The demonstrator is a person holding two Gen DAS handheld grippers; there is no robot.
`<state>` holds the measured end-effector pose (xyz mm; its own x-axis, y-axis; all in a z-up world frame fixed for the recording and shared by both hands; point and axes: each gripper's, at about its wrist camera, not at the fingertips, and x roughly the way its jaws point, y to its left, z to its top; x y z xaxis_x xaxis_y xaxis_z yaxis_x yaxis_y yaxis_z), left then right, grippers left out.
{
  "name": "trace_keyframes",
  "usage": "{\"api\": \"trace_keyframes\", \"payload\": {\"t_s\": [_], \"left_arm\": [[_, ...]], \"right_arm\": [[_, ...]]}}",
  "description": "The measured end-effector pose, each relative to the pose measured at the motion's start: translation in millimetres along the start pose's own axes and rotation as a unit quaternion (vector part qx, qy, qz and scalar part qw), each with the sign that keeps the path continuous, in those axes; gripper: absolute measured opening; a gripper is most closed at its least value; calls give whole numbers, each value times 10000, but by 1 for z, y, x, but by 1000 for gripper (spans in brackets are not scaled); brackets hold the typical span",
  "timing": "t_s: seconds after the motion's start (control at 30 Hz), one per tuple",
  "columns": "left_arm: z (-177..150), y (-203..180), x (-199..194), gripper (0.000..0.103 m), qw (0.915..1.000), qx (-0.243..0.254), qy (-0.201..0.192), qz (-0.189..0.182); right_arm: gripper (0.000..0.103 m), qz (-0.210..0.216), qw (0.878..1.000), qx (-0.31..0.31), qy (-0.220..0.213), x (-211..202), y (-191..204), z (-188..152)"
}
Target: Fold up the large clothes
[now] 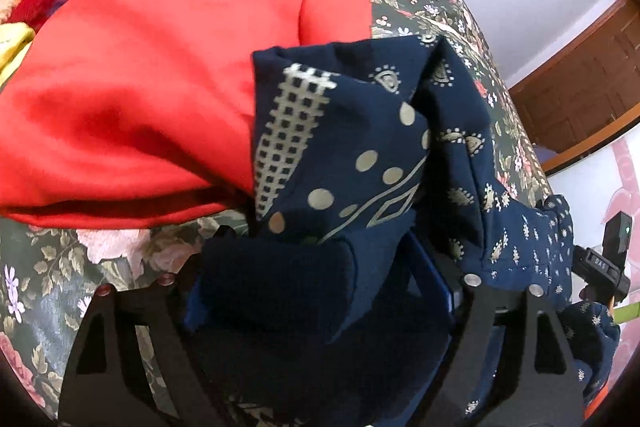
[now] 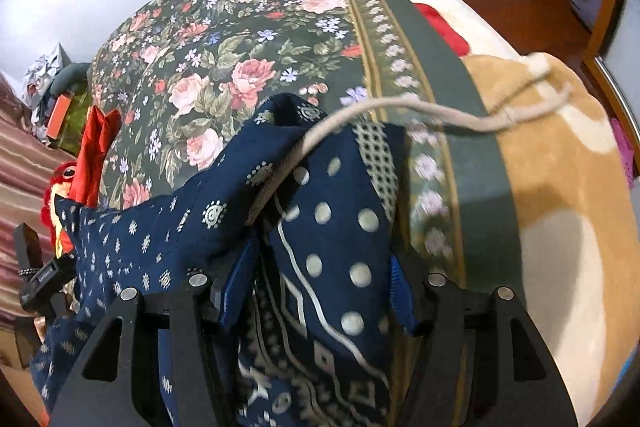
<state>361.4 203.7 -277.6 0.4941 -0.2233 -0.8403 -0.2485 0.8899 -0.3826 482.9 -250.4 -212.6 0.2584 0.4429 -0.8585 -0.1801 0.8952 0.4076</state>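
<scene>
- The left gripper (image 1: 320,291) stands wide, navy printed garment (image 1: 360,147) bunched between its fingers; grip unclear.
- The right gripper (image 2: 316,283) clamps the same garment (image 2: 332,227).
- The cloth stretches between both grippers, above the floral bedspread (image 2: 240,47).
- Behind lies red fabric (image 1: 160,67).

Navy garment (image 1: 360,147) soft matt cloth (metallic print); bedspread (image 2: 240,39) floral cloth.

Navy printed garment (image 2: 328,227) bunched between right hand-held gripper (image 2: 316,279) fingers, over floral bedspread (image 2: 240,47).
</scene>
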Motion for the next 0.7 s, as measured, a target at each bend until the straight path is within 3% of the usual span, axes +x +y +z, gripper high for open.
{"api": "trace_keyframes", "payload": {"t_s": [0.03, 0.1, 0.17, 0.33, 0.53, 0.7], "left_arm": [[0, -2, 0, 71, 10000, 47, -12, 32], [1, -3, 1, 54, 9998, -9, 97, -145], [-1, -5, -3, 45, 9997, -125, 81, -209], [-9, -25, -28, 23, 9996, 247, -118, 24], [-5, -54, -78, 18, 9958, 643, -654, 26], [8, -62, -116, 17, 9935, 592, -911, -340]], "right_arm": [[51, -38, 10000, -27, -2, 1, 1, 2], [30, 24, 9999, -74, 103, 3, 5, 7], [21, 132, 9997, 9, 215, 3, 8, 8], [17, -34, 9993, -312, -203, -25, 29, 4], [16, 221, 9954, -672, -651, -72, 56, 5], [16, 472, 9888, -919, -1078, -105, 81, 11]]}}
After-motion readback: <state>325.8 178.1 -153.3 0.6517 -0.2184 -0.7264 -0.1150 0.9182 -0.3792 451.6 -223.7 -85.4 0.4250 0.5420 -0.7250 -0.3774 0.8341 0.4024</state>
